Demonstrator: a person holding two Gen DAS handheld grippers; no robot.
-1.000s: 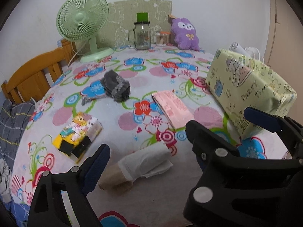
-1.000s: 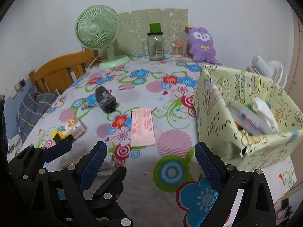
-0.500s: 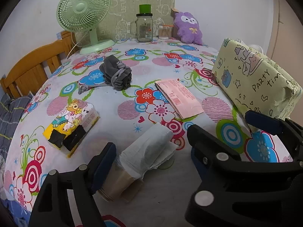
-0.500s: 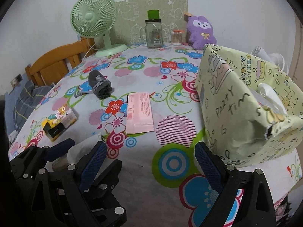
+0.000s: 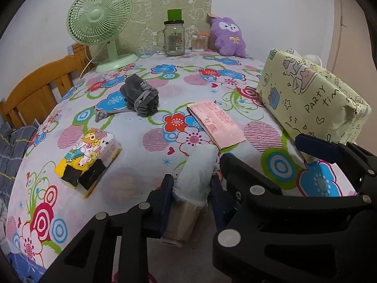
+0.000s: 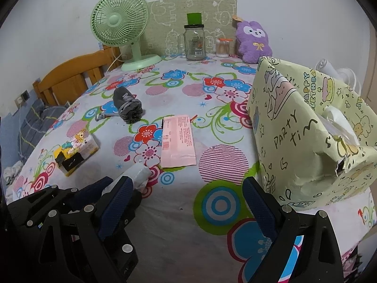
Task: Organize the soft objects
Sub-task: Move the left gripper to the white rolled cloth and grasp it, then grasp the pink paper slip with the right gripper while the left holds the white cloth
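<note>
My left gripper (image 5: 189,188) is shut on a roll of white tissue on a brown core (image 5: 196,172), near the table's front edge; the roll also shows in the right wrist view (image 6: 139,173). My right gripper (image 6: 186,202) is open and empty, just right of the left gripper. A grey drawstring pouch (image 5: 140,97), a pink flat packet (image 5: 215,123) and a yellow cartoon tissue pack (image 5: 90,155) lie on the flowered tablecloth. A yellow-green paper-wrapped box (image 6: 313,129) stands at the right, open on top, with white tissue inside.
A green fan (image 5: 100,23), a glass jar (image 5: 174,37), a cotton swab pot (image 5: 198,42) and a purple plush toy (image 5: 227,36) stand at the back. A wooden chair back (image 5: 35,87) is at the left.
My left gripper has moved onto the tissue roll and shut on it. The right gripper has lowered slightly and stays open.
</note>
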